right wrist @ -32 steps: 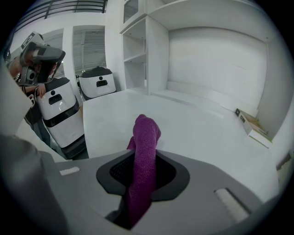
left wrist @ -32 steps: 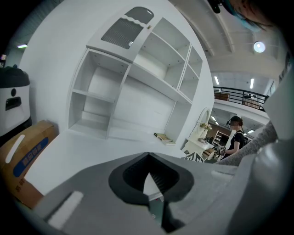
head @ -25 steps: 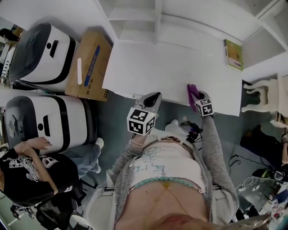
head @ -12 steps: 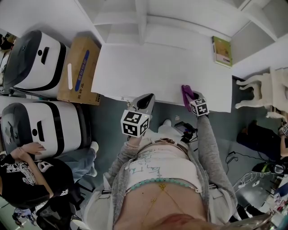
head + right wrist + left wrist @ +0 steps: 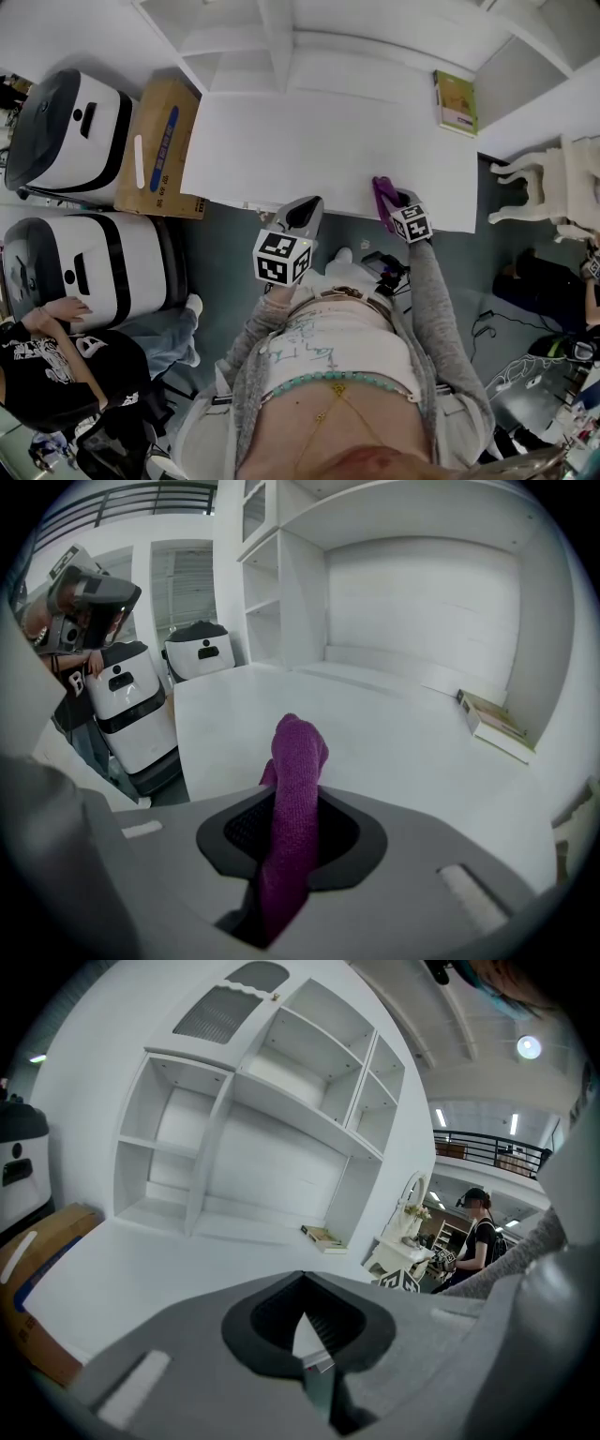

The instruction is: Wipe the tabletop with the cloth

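Observation:
The purple cloth (image 5: 292, 799) is pinched upright between the jaws of my right gripper (image 5: 392, 199), which is shut on it. In the head view the cloth (image 5: 383, 199) hangs at the near right edge of the white tabletop (image 5: 309, 150). My left gripper (image 5: 302, 214) is shut with nothing in it and hovers just off the table's near edge, left of the middle. In the left gripper view its jaws (image 5: 309, 1354) meet, with the white tabletop (image 5: 141, 1260) ahead.
A green book (image 5: 455, 101) lies at the table's far right corner, against the white shelf unit (image 5: 281, 37). A cardboard box (image 5: 157, 148) and two white-and-black machines (image 5: 66, 131) stand left of the table. A white stool (image 5: 553, 187) is at the right. A seated person (image 5: 56, 366) is at lower left.
The view has shifted, so the table sits a little lower and further left in frame. My right gripper with the cloth has drifted slightly left along the near edge. The left gripper has hardly moved.

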### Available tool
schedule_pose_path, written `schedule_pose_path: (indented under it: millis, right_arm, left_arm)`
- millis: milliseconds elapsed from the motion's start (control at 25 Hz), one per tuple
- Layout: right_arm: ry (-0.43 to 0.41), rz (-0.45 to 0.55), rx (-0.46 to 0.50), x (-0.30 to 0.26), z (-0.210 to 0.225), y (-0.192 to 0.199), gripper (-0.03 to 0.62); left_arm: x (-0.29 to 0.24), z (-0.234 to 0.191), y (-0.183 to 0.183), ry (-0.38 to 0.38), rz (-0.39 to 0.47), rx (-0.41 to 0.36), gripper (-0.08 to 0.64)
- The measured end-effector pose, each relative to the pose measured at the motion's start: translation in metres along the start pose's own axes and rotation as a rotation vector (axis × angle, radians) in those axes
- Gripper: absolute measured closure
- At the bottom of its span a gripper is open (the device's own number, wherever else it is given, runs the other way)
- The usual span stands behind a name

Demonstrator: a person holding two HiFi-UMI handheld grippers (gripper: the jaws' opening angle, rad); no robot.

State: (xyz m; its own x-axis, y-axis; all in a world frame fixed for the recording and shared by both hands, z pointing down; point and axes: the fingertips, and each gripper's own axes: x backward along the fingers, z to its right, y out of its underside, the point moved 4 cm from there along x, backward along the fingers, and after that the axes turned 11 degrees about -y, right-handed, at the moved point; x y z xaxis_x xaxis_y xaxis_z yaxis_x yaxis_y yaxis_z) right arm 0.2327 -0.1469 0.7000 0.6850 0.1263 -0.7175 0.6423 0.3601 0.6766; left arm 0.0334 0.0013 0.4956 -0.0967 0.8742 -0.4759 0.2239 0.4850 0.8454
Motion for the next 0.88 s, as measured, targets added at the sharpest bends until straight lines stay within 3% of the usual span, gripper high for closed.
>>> schedule_pose_path:
  millis: [440,880]
  right_arm:
    - [0.016,0.001,-0.01,0.021,0.024,0.018,0.499]
    - [0.032,0.004,-0.008,0.051,0.053,0.042,0.499]
  left_arm:
    - [-0.013,0.033,0.004,0.032,-0.026,-0.027,0.56]
    - [-0.021,0.067,0.01,0.009,-0.017,-0.015,0.56]
